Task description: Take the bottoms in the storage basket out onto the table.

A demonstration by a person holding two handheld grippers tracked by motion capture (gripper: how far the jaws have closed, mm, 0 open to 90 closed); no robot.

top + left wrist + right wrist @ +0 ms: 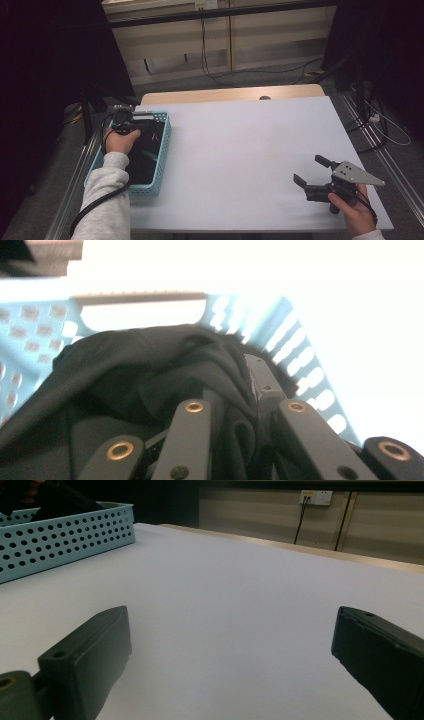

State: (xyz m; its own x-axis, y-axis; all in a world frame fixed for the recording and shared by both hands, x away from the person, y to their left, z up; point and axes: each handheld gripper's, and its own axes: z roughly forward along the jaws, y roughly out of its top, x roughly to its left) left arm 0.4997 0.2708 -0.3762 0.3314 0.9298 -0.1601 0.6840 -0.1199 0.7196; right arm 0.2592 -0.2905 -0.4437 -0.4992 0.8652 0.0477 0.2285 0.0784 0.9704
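Observation:
A light blue perforated basket stands at the table's left edge with a black cloth inside it. My left gripper reaches down into the basket's far end. In the left gripper view the jaws are closed together with a fold of the black cloth pinched between them, and the basket wall rises behind. My right gripper is held just above the table at the near right, open, pointing left. In the right gripper view its jaws stand wide apart with bare table between them.
The white table top stretches between the two grippers. The basket lies far off to the left in the right gripper view. Cables run across the floor beyond the table's far edge, and dark stands flank both sides.

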